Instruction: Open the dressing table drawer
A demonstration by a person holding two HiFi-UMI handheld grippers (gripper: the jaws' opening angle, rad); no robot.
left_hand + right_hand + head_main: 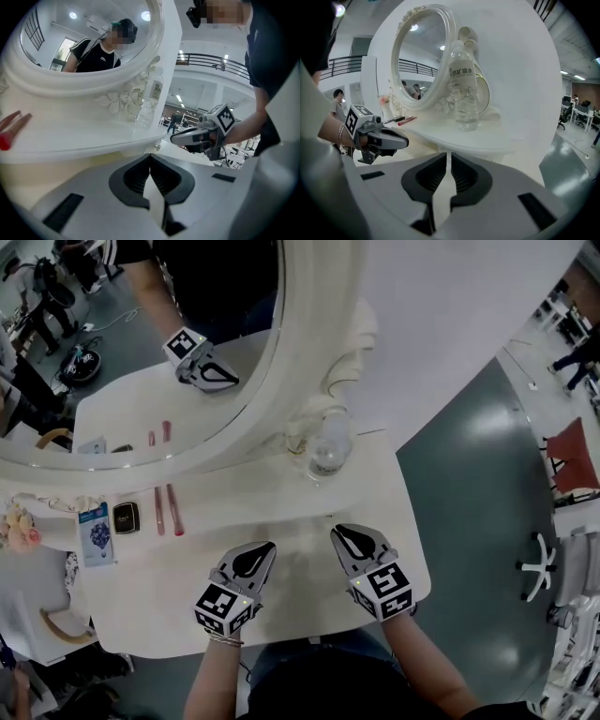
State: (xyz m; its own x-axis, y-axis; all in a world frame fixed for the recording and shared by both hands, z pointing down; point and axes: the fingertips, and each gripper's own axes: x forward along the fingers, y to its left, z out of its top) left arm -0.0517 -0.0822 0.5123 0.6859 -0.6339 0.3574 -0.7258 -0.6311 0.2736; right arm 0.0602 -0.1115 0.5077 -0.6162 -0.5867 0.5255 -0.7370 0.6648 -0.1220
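Observation:
The white dressing table [281,512] carries an oval mirror [141,343]. The table top hides its drawer in the head view. The cream front panel [70,171] under the table's edge shows in the left gripper view, with a small knob [156,147] just below the rim. My left gripper [263,550] hovers at the table's front edge, jaws closed with nothing between them. My right gripper [341,533] is beside it to the right, also shut and empty. In each gripper view the other gripper appears alongside, level with the table's edge: the right gripper [178,138] and the left gripper [404,139].
A clear water bottle [328,451] stands at the back right of the table top by the mirror's base. Two pink lipsticks [167,510], a small dark compact [126,517] and a blue card [96,532] lie at the left. A chair base [539,566] stands on the floor at right.

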